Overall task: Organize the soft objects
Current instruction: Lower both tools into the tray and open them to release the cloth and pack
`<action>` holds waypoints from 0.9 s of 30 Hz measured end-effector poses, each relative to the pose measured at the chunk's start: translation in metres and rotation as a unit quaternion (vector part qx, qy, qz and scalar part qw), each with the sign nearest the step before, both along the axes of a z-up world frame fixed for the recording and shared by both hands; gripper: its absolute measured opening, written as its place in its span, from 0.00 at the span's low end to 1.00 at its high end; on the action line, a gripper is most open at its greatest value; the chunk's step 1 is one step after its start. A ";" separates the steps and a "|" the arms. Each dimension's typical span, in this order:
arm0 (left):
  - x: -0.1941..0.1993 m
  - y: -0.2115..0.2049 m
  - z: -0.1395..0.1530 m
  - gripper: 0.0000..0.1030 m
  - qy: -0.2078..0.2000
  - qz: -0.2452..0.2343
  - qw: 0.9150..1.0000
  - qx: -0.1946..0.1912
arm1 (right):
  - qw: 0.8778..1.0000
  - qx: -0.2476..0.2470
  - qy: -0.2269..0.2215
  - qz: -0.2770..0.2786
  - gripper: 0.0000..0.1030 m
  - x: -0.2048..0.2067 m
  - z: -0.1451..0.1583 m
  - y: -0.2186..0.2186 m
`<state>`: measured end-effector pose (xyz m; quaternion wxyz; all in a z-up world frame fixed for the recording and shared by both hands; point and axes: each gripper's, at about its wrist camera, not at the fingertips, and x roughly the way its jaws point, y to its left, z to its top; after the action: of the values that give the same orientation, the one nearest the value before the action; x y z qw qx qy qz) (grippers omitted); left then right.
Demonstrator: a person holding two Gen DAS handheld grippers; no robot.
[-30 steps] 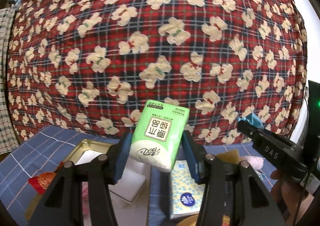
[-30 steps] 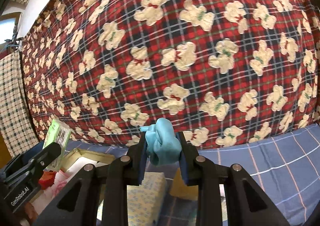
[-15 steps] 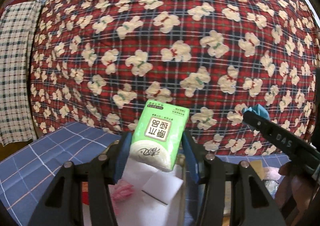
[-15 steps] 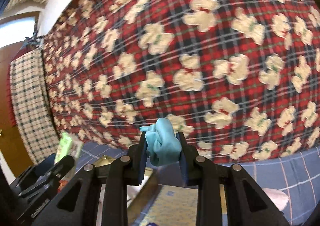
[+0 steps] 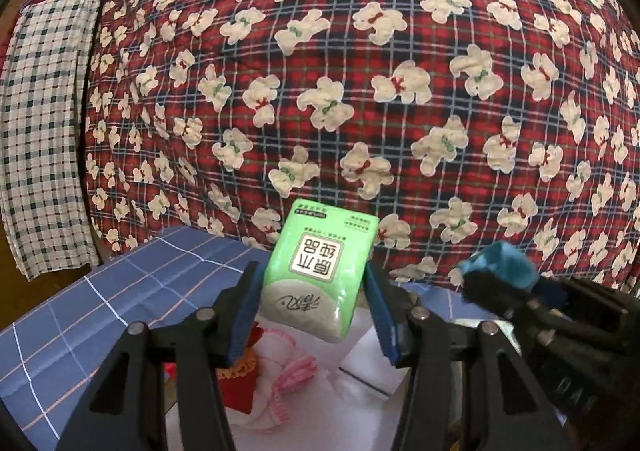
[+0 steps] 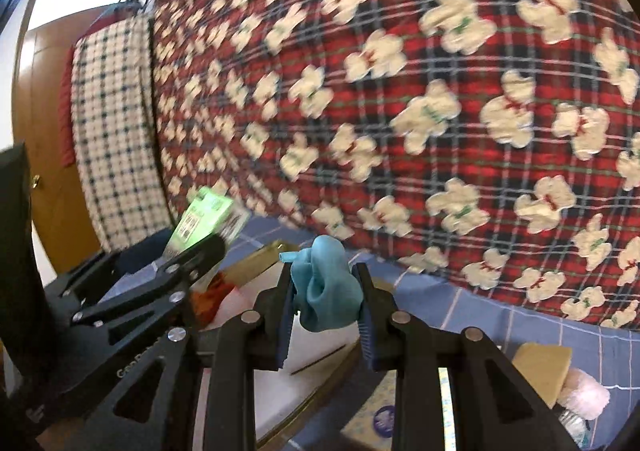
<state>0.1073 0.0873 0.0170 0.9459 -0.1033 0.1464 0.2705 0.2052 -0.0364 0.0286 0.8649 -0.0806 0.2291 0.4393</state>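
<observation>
The left gripper clamps a green plastic-wrapped tissue pack, long axis tilted toward one o'clock. Directly beneath it, at six o'clock, lies the gold-rimmed white-lined tray, already holding a pink-and-white folded cloth. The right gripper, at three o'clock from the left, pinches a crumpled blue soft cloth over the tray's near edge. Judging by this, both loads need mainly a straight descent.
</observation>
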 end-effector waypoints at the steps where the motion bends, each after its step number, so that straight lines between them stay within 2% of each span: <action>1: 0.000 0.001 -0.001 0.49 0.005 0.002 1.000 0.001 | 1.000 -0.005 0.003 0.005 0.29 -0.001 -0.002 0.003; 17: -0.005 0.016 -0.014 0.49 0.035 0.017 0.999 -0.010 | 0.994 -0.082 0.017 0.070 0.29 -0.015 -0.023 0.029; 27: -0.003 0.022 -0.021 0.49 0.060 0.026 0.998 -0.016 | 0.989 -0.114 0.024 0.088 0.30 -0.021 -0.034 0.038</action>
<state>0.1038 0.1092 -0.0042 0.9262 -0.1057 0.2046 0.2986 0.1845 0.0013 -0.0057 0.8022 -0.1884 0.2904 0.4865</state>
